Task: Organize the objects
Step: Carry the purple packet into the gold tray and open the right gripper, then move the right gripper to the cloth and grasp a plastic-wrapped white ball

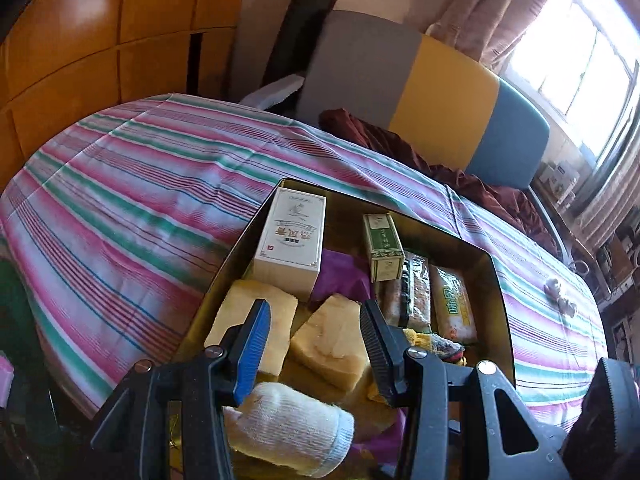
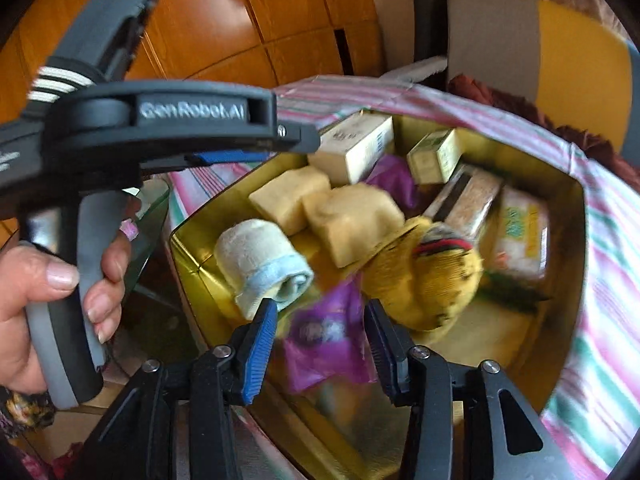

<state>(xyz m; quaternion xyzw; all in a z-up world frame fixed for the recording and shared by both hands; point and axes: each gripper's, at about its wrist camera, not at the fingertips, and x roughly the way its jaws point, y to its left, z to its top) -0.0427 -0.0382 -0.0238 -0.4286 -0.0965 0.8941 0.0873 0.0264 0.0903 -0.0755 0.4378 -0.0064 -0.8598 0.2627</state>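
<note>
sock roll [image 2: 264,264] lies just far-left of right gripper [image 2: 320,344], axis slanting near-left to far-right; both grippers' jaws wide open, empty; left gripper [image 1: 316,348] hovers over the tin [image 2: 576,216] too.

Both tools, left [image 1: 316,334] and right [image 2: 320,338], gape empty.

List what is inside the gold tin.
The gold tin holds a white box, a green box, two yellow blocks, a rolled sock, a yellow sock, purple bags and two snack packs. Anything beneath them is covered.
</note>
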